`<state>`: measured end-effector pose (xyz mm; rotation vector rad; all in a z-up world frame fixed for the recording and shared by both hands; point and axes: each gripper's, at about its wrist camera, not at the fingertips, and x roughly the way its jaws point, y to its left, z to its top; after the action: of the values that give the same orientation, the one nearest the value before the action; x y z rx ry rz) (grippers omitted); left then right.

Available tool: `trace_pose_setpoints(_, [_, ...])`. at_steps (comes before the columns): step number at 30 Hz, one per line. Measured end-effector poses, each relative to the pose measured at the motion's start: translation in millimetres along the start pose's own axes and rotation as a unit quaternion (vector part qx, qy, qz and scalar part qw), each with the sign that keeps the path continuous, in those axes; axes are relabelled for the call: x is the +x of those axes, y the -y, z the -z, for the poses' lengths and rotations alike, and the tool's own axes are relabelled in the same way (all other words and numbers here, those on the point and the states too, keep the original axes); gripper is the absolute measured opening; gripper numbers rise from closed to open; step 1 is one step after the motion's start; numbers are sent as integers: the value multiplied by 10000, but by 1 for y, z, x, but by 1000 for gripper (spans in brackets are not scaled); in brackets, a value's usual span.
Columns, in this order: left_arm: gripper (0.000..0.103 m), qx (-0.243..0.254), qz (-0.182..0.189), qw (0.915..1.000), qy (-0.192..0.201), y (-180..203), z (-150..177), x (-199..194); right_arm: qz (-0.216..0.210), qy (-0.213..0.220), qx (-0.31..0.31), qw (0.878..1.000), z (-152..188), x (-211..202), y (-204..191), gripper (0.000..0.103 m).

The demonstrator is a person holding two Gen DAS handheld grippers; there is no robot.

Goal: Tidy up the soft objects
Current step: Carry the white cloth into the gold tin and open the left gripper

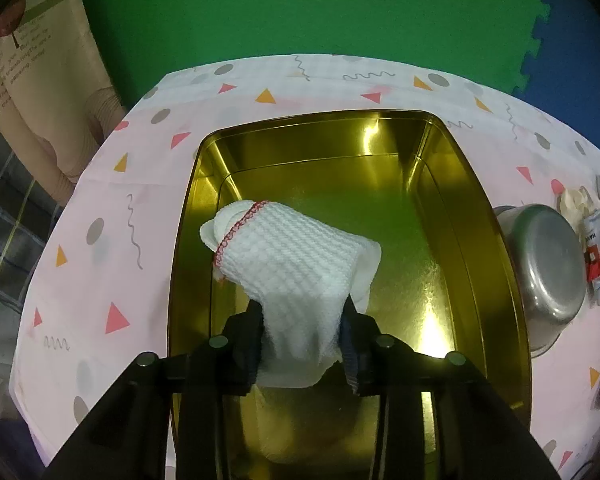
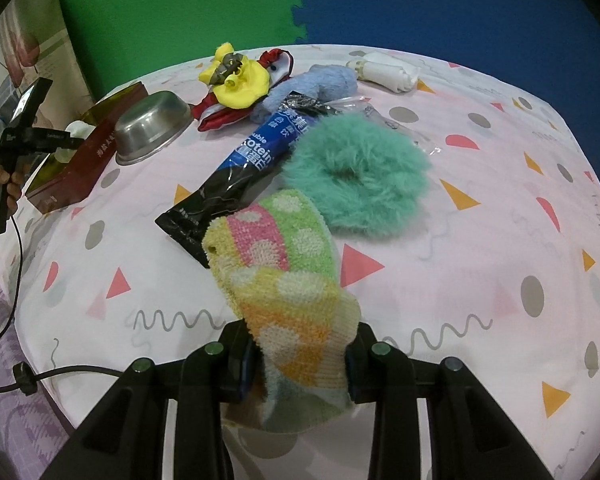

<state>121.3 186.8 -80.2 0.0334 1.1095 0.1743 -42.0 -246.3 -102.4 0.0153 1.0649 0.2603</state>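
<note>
Left tool (image 1: 302,344): clamped on the near end of the white cloth (image 1: 288,264); pads press its folds from both sides.
White cloth: hangs over the gold tin (image 1: 512,320), far end with the red stitching drooping toward the tin's left wall; whether it touches the floor of the tin cannot be told.
Right tool (image 2: 300,364): clamped on the spotted sock (image 2: 284,280), which trails forward onto the desk (image 2: 480,280).
Other soft items: green scrunchie (image 2: 360,176) just beyond the sock; blue plush (image 2: 320,80) and yellow toy (image 2: 240,76) farther back.
Step in hand: judged to be setting the cloth in the tin.
Method: lower until the cloth rests on the tin floor, keep clear of the left wall, then part the pads.
Risk: the cloth may drape over the rim if let go high.
Right side: hold the sock steady meanwhile.
</note>
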Motion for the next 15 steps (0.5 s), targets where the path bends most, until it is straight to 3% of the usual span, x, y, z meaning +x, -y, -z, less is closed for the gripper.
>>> trace_pose_setpoints(2, [36,12,13,10000,17,0,0,-1,51,19,0,10000,0,-1,-2,33])
trace_pose_setpoints(4, [49,-14,80,10000,21,-2,1,-2,102,41,-28,9999,1,-2,-4,32])
trace_pose_setpoints(9, [68,-54,53,9995,320,-1,7,-22,115,64,-27,9999,3,-8,-8,31])
trace_pose_setpoints(15, [78,-336,158,9977,575,-4,14,-46,119,155,-51,9998,8,-22,-14,30])
